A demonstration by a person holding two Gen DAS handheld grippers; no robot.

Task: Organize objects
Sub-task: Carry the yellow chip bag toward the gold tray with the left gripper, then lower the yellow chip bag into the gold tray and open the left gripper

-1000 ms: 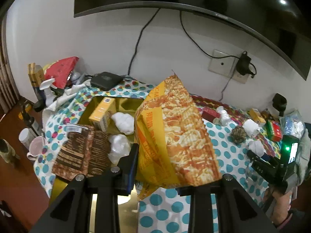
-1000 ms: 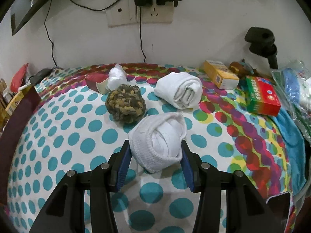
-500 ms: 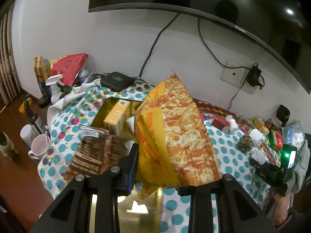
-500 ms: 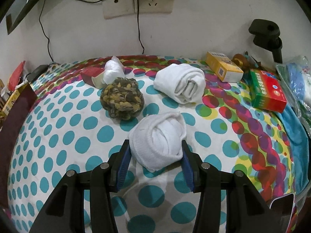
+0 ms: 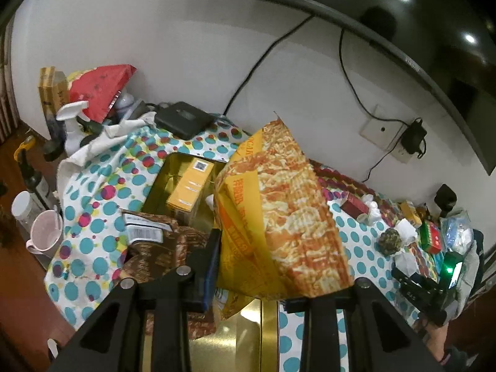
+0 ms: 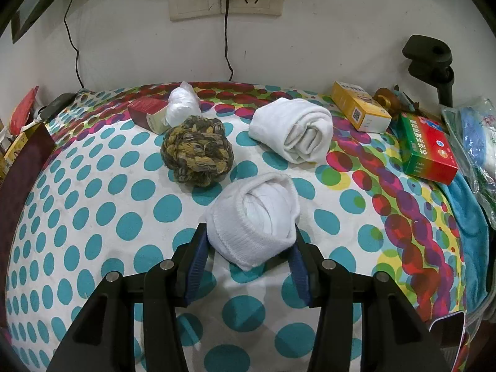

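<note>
At the far left of the dotted tablecloth (image 5: 93,186), a pink mug (image 5: 43,232) and a spray bottle (image 5: 73,124) are seen at the table edge. Further right, a gold tin (image 5: 161,183) stands open with a yellow carton (image 5: 190,186) inside; a brown printed packet (image 5: 155,254) lies just in front of it.

The left gripper (image 5: 248,276) is clamped on the lower part of an orange snack bag (image 5: 288,217), which is held clear of the cloth, near the tin. The bag is judged light, thin and crinkly, with a slick film surface. It should be taken near a sealed edge, where the film is doubled, and squeezed gently so that the contents are not crushed.

Right of the bag, a braided rope ball (image 6: 197,152) rests on the cloth, with a rolled white towel (image 6: 293,130) near it. Nearer the camera, a balled white sock (image 6: 252,220) lies between the pads of the right gripper (image 6: 248,263). The pads touch both flanks of the sock, and the sock still rests on the cloth. The sock is judged soft, light and compressible. It should be gripped across its middle, so that the roll is kept from unfolding.

At the far right, a green and red box (image 6: 429,152) lies near the table edge.
</note>
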